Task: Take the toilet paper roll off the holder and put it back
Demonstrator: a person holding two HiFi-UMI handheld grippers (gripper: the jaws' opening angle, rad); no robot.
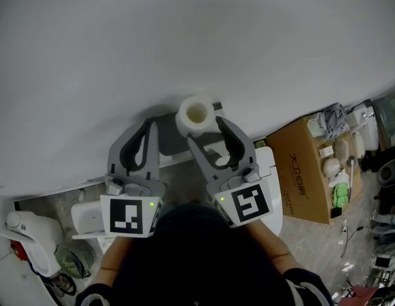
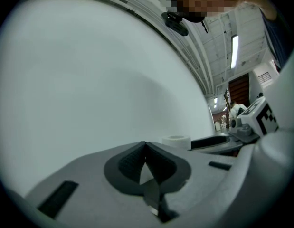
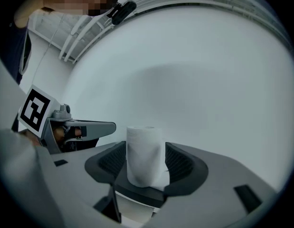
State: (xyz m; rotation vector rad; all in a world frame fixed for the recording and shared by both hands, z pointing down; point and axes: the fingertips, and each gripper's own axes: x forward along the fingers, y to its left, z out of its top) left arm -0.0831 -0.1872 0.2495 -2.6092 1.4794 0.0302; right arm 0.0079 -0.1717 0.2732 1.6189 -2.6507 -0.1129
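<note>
A white toilet paper roll (image 1: 196, 115) stands upright against the white wall on a grey holder (image 1: 170, 143). My right gripper (image 1: 205, 130) is open, one jaw on each side of the roll. In the right gripper view the roll (image 3: 145, 155) rises between the ribbed pads (image 3: 179, 161) from the holder's dark ledge (image 3: 137, 192), with a thin gap on its right side. My left gripper (image 1: 147, 127) hangs to the left of the roll, shut, nothing in it. Its pads (image 2: 137, 159) meet at the tips. The roll (image 2: 175, 140) shows beyond them.
The white wall (image 1: 184, 37) fills the upper half of the head view. A cardboard box (image 1: 309, 174) with several small items stands on the floor at the right. A white toilet (image 1: 272, 190) is below my right gripper. A white appliance (image 1: 28, 231) sits at the lower left.
</note>
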